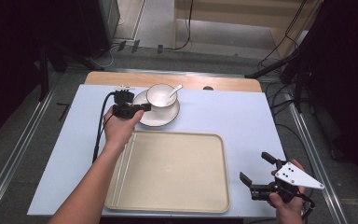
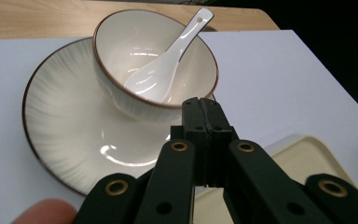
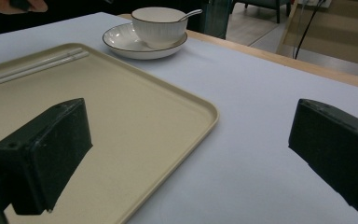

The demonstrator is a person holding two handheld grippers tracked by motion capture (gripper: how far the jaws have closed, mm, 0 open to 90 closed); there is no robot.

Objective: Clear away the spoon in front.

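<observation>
The left gripper [image 2: 204, 109] covers the near rim of the plate [image 2: 60, 121]. The bowl [image 2: 121, 60] hides the plate's middle. In the right gripper view, the tray [image 3: 135, 112] runs off the left and bottom edges.

left hand-held gripper [image 1: 142, 108]: jaws closed, empty | right hand-held gripper [image 1: 256, 167]: jaws wide apart

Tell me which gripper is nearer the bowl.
Left. The left gripper sits shut over the plate beside the bowl; the right gripper hangs open beyond the tray.
</observation>
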